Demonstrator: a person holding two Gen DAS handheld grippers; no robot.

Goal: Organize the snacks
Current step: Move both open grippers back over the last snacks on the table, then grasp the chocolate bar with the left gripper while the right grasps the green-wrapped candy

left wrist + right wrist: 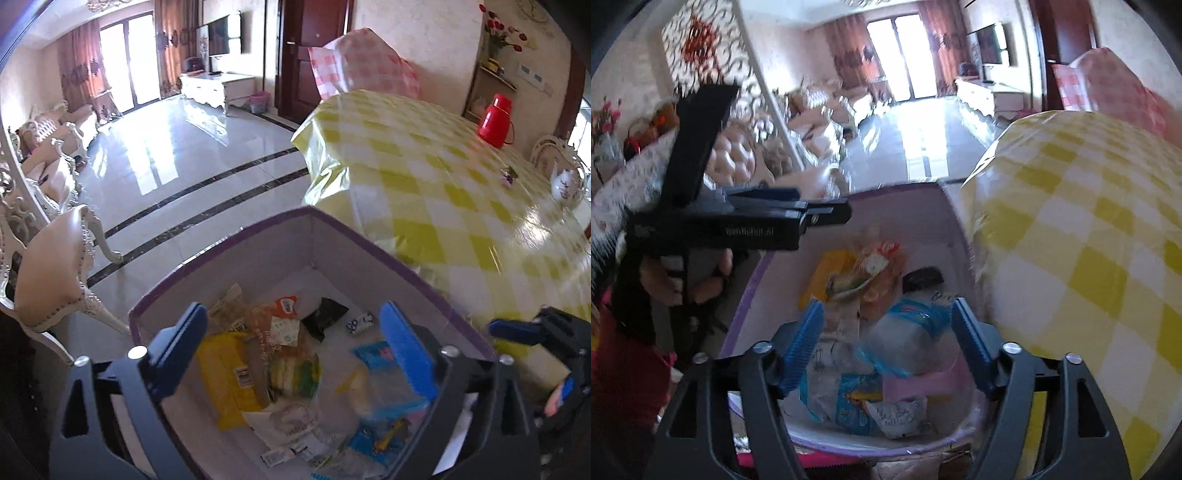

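Snacks (258,369) lie in the box (369,243) beneath both wide-open, empty jaws.

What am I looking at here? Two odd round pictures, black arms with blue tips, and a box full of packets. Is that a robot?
No robot: a person holds a hand-held tool in each hand, each with a wide-angle camera looking along its two blue-padded fingers. One picture comes from the left tool, the other from the right tool. Both hang open over a purple-edged box beside a table with a yellow checked cloth. Nothing is held. In the box lie snacks: a yellow packet, an orange packet, a small black packet and blue-and-clear bags. A red flask stands on the table.
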